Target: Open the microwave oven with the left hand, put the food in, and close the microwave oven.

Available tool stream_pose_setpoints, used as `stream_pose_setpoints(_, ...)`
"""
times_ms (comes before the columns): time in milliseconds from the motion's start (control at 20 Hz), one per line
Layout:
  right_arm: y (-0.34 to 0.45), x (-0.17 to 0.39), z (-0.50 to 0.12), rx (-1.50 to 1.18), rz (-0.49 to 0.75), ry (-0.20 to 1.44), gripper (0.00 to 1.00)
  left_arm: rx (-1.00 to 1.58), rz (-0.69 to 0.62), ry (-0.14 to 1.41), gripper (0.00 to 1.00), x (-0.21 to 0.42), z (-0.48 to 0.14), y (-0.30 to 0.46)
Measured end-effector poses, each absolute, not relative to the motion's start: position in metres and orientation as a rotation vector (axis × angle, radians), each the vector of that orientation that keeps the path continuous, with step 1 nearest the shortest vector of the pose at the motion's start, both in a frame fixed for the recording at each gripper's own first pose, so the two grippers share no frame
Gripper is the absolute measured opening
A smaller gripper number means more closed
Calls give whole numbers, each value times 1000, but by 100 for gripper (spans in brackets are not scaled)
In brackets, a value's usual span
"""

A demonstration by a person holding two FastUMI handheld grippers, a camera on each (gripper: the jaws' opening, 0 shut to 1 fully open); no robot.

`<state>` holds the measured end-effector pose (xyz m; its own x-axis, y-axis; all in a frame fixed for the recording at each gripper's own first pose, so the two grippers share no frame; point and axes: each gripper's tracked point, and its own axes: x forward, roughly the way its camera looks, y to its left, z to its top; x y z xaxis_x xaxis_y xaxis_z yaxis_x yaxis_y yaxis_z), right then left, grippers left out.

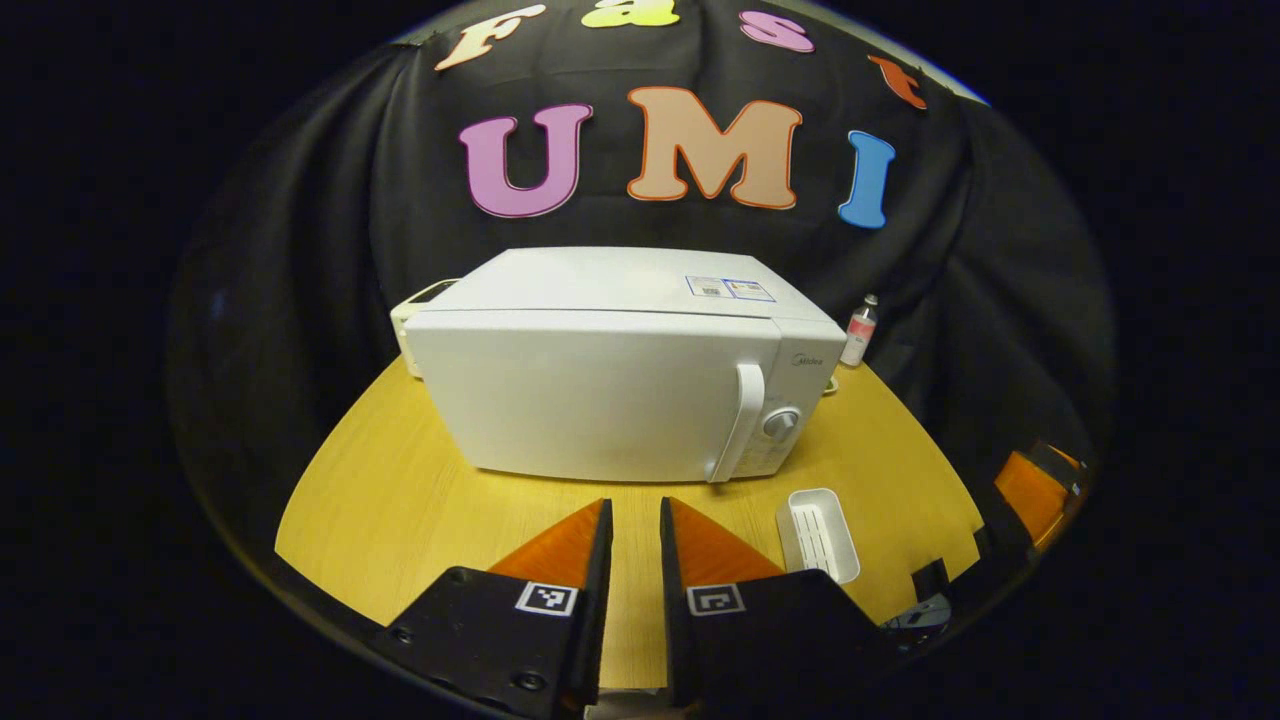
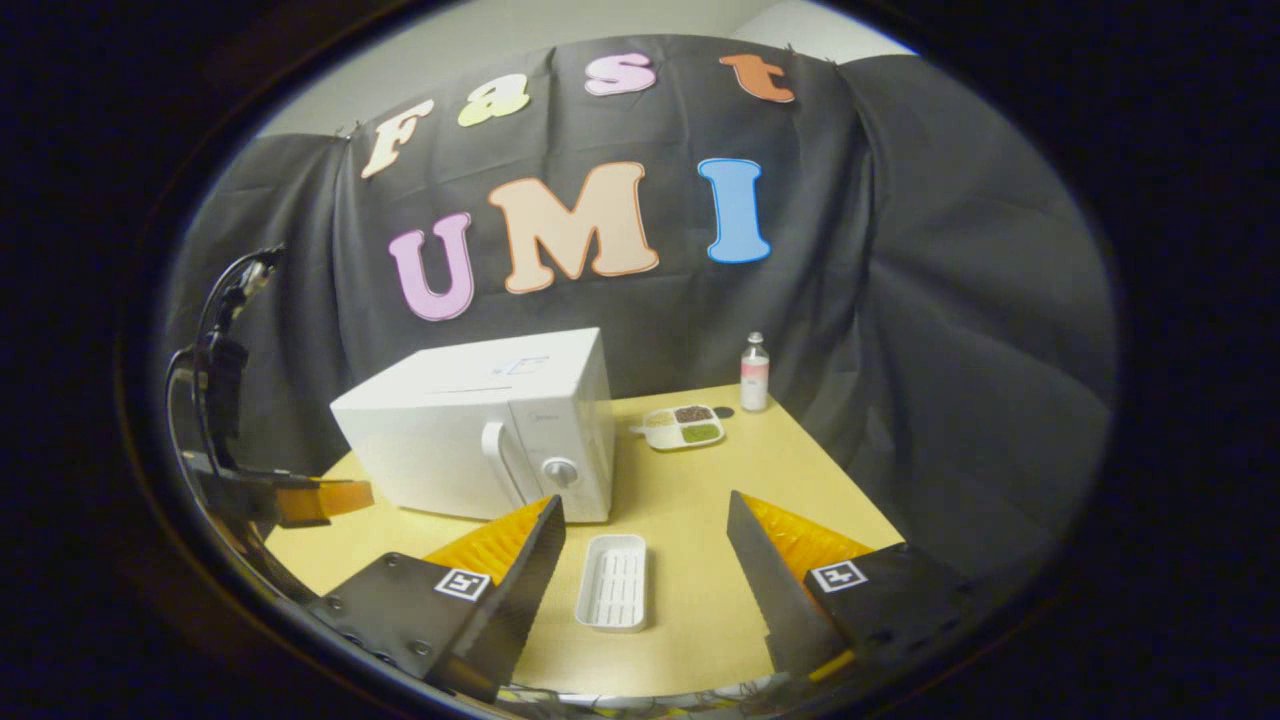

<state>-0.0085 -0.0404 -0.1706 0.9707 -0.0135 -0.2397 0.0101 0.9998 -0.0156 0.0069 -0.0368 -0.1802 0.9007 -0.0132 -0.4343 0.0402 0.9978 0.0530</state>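
Microwave oven (image 1: 610,370) is sitting shut on the wooden table (image 1: 400,500), door handle (image 1: 738,420) facing the person, presumably so the left side can reach it. Left gripper (image 1: 635,530) is hovering short of the door, fingers nearly together with a narrow gap, gripping nothing. Right gripper (image 2: 645,540) is hanging wide open over the white tray (image 2: 613,582), empty, likely staged to pick it up. Compartment plate of food (image 2: 683,427) is waiting beside the oven, near a small bottle (image 2: 755,374). Opening is not yet begun; the handle comes next.
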Motion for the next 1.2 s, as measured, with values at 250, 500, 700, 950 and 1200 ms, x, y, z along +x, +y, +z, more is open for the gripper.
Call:
stream_pose_setpoints(250,-34,2,-140,-27,45,192,92,46,57,380,54,-14,-155,-23)
stream_pose_setpoints(500,-29,9,-107,-42,92,122,92,-63,163,263,99,-25,-120,-12)
stream_pose_setpoints(700,-32,13,-92,-16,113,101,92,-90,192,214,97,-24,-101,-13)
stream_pose_setpoints(950,-48,16,-87,-22,88,93,92,-77,168,206,97,-15,-95,-27)
stream_pose_setpoints(1200,-59,18,-88,14,64,101,92,-69,134,216,97,-4,-94,-40)
